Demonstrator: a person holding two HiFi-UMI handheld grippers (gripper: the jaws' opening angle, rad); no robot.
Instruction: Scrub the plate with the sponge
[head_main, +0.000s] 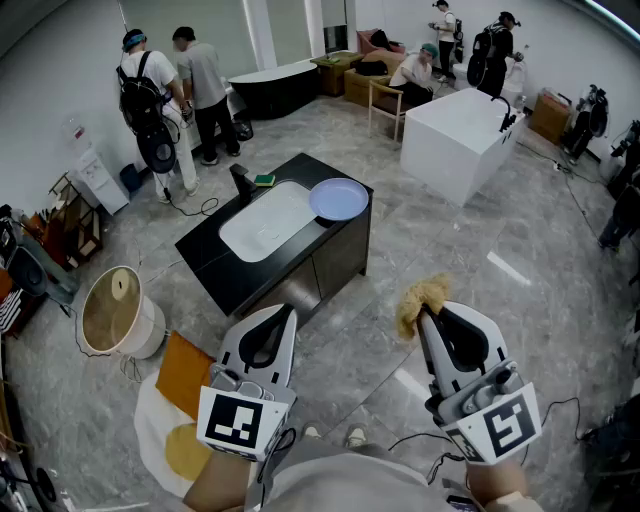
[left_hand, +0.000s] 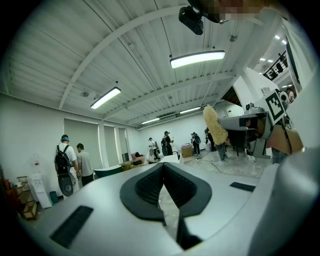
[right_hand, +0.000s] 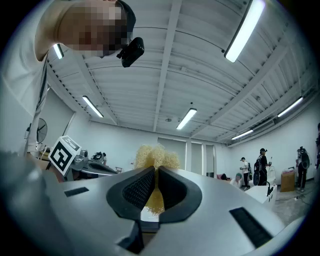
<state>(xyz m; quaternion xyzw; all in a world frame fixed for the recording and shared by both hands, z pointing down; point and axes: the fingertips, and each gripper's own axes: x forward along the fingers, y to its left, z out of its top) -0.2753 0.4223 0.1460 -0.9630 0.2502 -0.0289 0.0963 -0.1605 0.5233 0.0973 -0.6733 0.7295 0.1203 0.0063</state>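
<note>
Lower right of the head view, the right gripper (head_main: 424, 314) is clamped on a yellow fibrous sponge (head_main: 421, 296) that sticks out past its tips. Lower left, the left gripper (head_main: 289, 309) is closed on nothing. Centre frame, a pale blue plate (head_main: 338, 199) lies on the black sink counter (head_main: 212, 252), well apart from both grippers.

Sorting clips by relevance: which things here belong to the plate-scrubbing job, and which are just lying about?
Job: blue plate; yellow sponge pinched in the right gripper; sink.
Lying about: green pad by the tap; round bin on the floor.
</note>
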